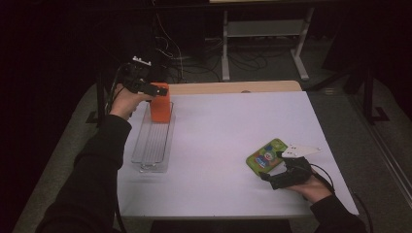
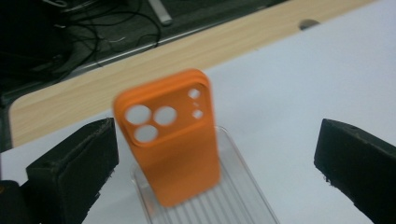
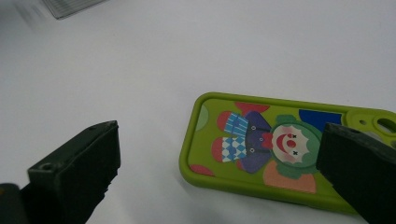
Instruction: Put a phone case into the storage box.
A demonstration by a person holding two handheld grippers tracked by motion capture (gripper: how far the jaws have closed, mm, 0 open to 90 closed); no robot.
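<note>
The left tongs (image 2: 215,154) stand wide apart, touching nothing, just before an orange phone case (image 2: 170,135) propped upright at the far end of a clear tray (image 1: 153,141) at the surface's left, while the right tongs (image 3: 219,168), also apart, flank a green clown phone case (image 3: 280,149) lying flat near right.

Lab or recording room, dimly lit: white-covered bench (image 1: 233,145) with a wooden edge, loose cables (image 1: 189,53) tangled on the dark floor behind it, metal frame legs of another stand (image 1: 265,39), grey floor around, no home furnishings
</note>
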